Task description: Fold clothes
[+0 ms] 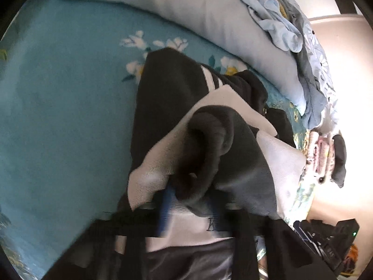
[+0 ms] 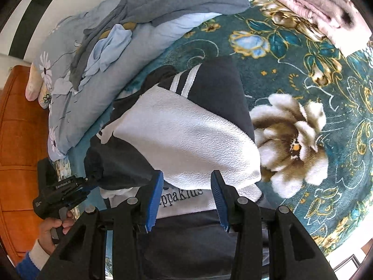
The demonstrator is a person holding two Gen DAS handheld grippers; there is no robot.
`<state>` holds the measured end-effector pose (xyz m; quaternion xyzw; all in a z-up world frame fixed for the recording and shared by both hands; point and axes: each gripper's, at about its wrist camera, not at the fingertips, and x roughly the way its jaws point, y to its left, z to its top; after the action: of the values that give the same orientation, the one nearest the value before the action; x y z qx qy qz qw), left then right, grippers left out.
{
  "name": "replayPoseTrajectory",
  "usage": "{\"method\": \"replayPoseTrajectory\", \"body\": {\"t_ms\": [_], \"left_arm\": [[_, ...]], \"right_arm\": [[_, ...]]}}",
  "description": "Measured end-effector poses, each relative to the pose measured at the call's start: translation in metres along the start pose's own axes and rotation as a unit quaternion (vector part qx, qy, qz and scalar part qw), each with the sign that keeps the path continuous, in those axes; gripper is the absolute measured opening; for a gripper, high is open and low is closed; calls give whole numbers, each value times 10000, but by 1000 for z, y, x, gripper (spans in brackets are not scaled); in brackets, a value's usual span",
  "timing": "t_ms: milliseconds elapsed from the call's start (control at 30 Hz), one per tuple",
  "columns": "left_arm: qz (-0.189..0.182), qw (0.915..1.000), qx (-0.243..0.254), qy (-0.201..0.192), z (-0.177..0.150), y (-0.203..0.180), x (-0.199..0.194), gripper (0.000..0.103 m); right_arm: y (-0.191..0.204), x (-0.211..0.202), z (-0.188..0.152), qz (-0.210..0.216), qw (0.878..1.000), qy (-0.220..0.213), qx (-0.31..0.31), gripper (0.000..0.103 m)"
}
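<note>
We have the black-and-white fleece jacket with white sleeve stripes (image 2: 186,126) lying bunched on the teal floral plush blanket (image 2: 303,74) that covers the bed, just beside the pale blue flower-print duvet (image 2: 77,107) rolled along the bed's edge.

Right gripper (image 2: 186,198): we point it forward and down over the near edge of the jacket. Jaws stand clearly apart, blue pads (image 2: 155,200) either side of the white panel with dark embroidered lettering. White fleece fold sits between and just ahead of the tips; nothing clamped there.

Left gripper (image 1: 190,207): in its own view, we see dark fleece bunched up and draped over the fingers, a blue pad (image 1: 166,210) partly covered and blurred. In the right wrist view we see that gripper (image 2: 87,182) at the jacket's left edge, with dark fabric pulled up to its tip. The jaws look closed on that fabric, though the tips themselves are hidden by cloth. A hand (image 2: 52,227) wraps the handle from below, fingers on the trigger, cream cuff and blue sleeve behind it.

Elsewhere: a crumpled pile of grey and light blue clothes (image 2: 121,30) on the duvet, a folded pink plush stack (image 2: 326,11) at the blanket's far corner, an orange-brown wooden panel (image 2: 18,140) beside the bed.
</note>
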<state>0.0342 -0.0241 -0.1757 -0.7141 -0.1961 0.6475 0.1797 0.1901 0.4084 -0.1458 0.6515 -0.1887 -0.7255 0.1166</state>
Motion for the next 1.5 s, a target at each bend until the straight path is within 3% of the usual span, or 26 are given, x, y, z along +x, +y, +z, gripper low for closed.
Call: {"method": "replayPoseTrajectory", "body": {"t_ms": [167, 233, 333, 433, 533, 667, 733, 800, 933, 1000, 1067, 1167, 1300, 1500], "left_arm": [[-560, 9961, -82, -671, -2, -1, -41, 19], [-534, 9952, -116, -811, -6, 5, -50, 19], [-257, 9969, -310, -676, -15, 22, -39, 19], [-120, 9954, -837, -457, -23, 44, -16, 19], [-179, 9913, -1229, -427, -29, 54, -4, 21], [-190, 9905, -1320, -331, -28, 53, -1, 23], [-405, 9900, -1324, -274, -28, 53, -9, 25], [-569, 9896, -1297, -261, -32, 51, -18, 28], [-630, 9909, -1129, -375, -48, 51, -36, 46], [-502, 9930, -988, -420, -58, 52, -40, 51], [-199, 9963, -739, -386, -71, 57, -39, 62], [300, 9990, -318, -89, -94, 67, -27, 66], [591, 9974, 36, 402, -130, 82, -10, 67], [576, 9969, 127, 525, -177, 95, 6, 74]], "right_arm": [[8, -4, 17, 125, 9996, -106, -246, 43], [11, -1, 23, 138, 9993, -107, -330, 43], [12, 15, 34, 90, 9990, 31, -440, 43], [7, 35, 41, -15, 9987, 216, -466, 43], [-6, 57, 49, -119, 9982, 462, -368, 43], [-17, 72, 55, -146, 9973, 694, -198, 43], [-15, 65, 52, -116, 9974, 660, -277, 43], [-15, 54, 46, -76, 9976, 607, -331, 43], [-28, 27, 27, -13, 9986, 503, -190, 46], [-43, 16, 10, -70, 9988, 489, -76, 50], [-59, 9, -5, -119, 9985, 525, 35, 50], [-90, 6, -31, -181, 9969, 732, 233, 50], [-128, 8, -60, -261, 9925, 1147, 330, 50], [-153, 26, -82, -105, 9843, 1755, -159, 50]]}}
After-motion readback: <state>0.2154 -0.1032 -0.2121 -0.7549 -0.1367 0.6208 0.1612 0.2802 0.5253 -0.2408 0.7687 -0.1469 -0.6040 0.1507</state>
